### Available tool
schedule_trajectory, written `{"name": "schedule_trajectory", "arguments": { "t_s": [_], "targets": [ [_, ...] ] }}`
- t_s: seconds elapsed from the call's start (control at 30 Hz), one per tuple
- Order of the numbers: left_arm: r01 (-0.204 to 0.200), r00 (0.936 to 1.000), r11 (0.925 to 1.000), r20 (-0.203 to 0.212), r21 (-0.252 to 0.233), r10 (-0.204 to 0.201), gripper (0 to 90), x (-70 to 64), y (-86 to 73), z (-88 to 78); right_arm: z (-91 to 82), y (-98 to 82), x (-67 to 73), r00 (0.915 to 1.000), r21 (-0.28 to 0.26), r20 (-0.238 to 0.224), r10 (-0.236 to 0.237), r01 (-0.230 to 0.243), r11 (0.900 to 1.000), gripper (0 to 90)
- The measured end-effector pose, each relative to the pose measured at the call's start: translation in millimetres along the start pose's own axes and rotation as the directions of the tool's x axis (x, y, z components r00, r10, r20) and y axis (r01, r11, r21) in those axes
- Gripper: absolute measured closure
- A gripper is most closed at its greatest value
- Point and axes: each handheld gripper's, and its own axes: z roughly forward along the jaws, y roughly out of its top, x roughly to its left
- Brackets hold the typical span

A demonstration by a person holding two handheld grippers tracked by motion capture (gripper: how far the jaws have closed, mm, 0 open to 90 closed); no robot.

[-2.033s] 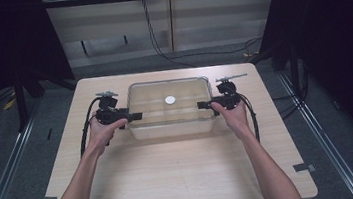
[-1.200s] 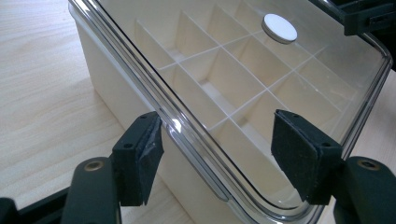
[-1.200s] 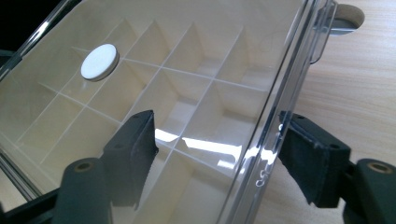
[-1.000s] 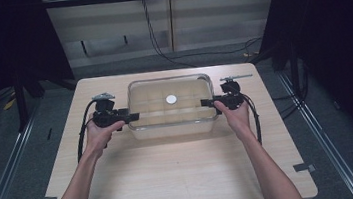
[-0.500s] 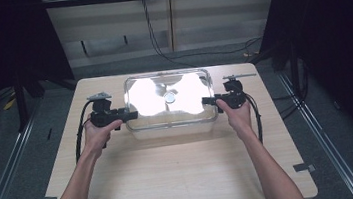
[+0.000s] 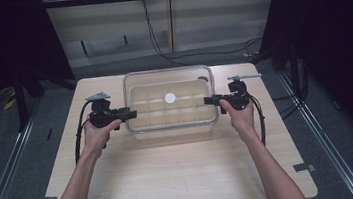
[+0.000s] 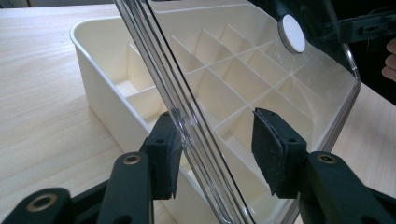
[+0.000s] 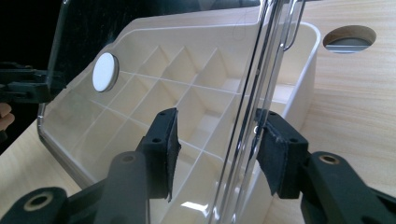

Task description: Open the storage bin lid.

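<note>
Lid point(image 6: 168, 88): clear, stiff, slick plastic, light; hold its short end edges, mid-frame.
Left gripper point(image 7: 215, 149): jaws just closing astride lid edge, one pad touching.
Right gripper point(image 8: 219, 149): likewise closing, not yet clamped.

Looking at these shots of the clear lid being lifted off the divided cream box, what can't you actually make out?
- Box compartments' floors: in both gripper views the tilted clear lid and the dividers screen them, so contents cannot be told.
- Left tool grip: one pad sits at the lid's edge, the other stands apart; contact unclear.
- Right tool: same doubt, glare on the lid edge.
- White disc on the lid: too small to identify in the high view.
</note>
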Motion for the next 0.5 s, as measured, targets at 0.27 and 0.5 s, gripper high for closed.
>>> {"name": "schedule_trajectory", "arguments": {
  "t_s": [0.27,0.5],
  "targets": [
    [0.01,0.9942,0.9995,0.107,-0.03,-0.007,57.3,-7.2,0.5,-1.9,-10.6,-4.7,6.1,0.9991,-0.025,-0.035,-0.024,0.023,0.999,65.4],
    [-0.016,0.9973,0.9994,0.071,-0.031,0.018,61.9,-15.5,2.8,-5.0,-19.9,-4.9,13.8,0.9989,-0.038,-0.011,-0.045,0.044,0.998,66.8]
  ]
}}
